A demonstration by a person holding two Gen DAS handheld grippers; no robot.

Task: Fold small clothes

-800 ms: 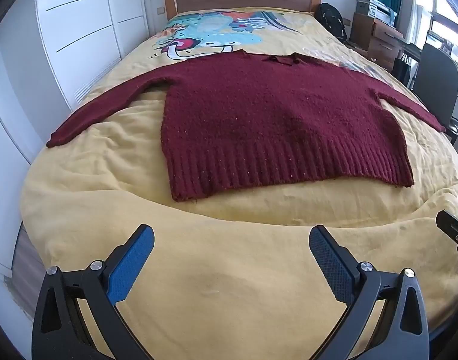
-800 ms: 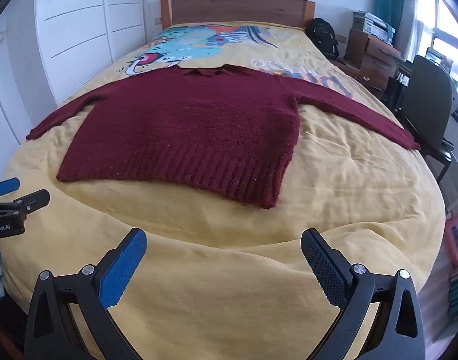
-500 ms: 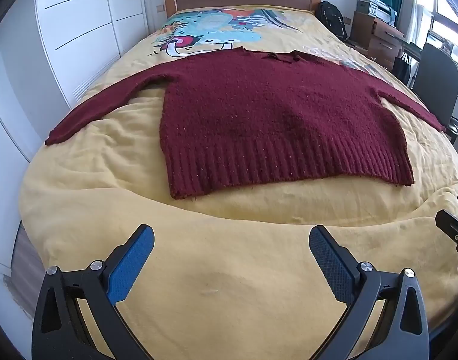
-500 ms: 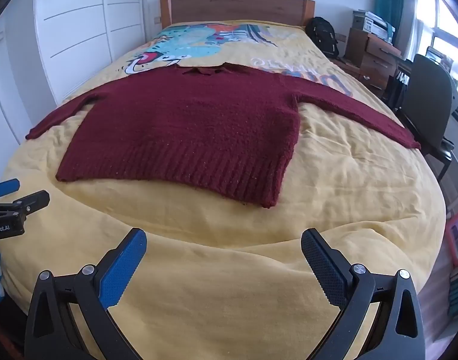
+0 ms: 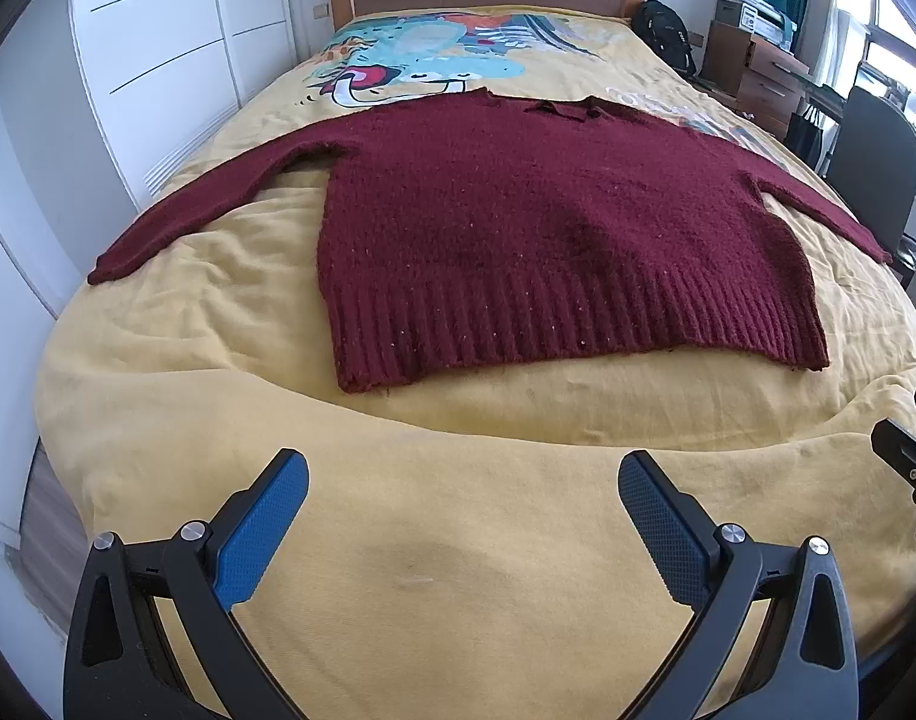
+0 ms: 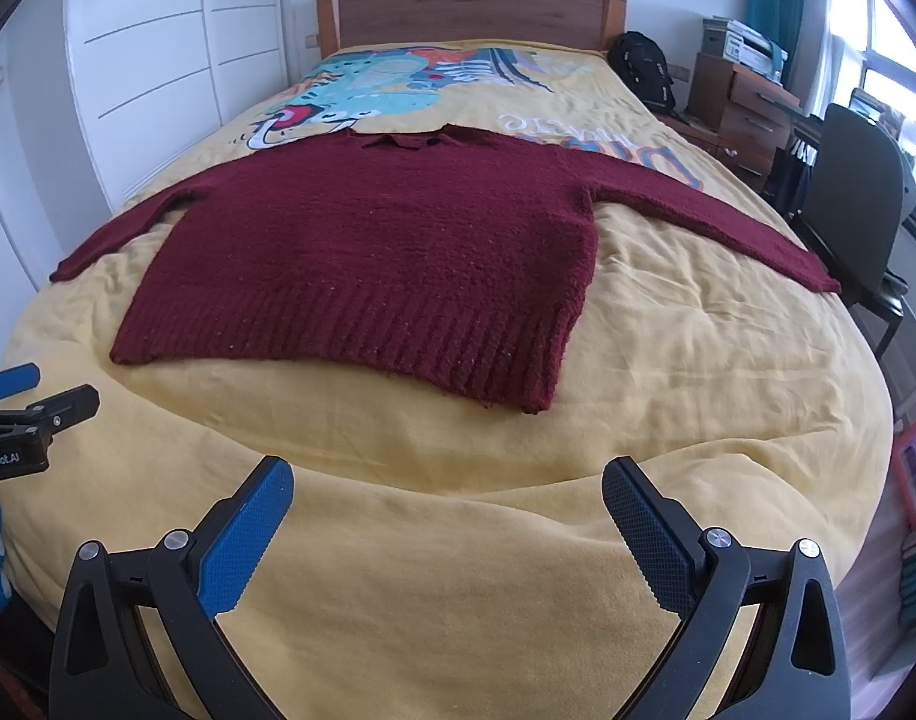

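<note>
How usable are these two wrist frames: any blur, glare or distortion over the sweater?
Left wrist view: sharp, the maroon sweater evenly daylit, strong fisheye bulge in the yellow bedspread, dark corners. Right wrist view: equally sharp, the window at upper right blown out, no glare on the sweater.

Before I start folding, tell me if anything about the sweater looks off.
Nothing stands out. The maroon sweater lies flat on the yellow bedcover, sleeves spread, hem toward the grippers, neither touching it.

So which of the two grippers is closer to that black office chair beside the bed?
Right. The right gripper is at the bed's foot on the chair's side; the left gripper sits further over, toward the white cupboards.
</note>
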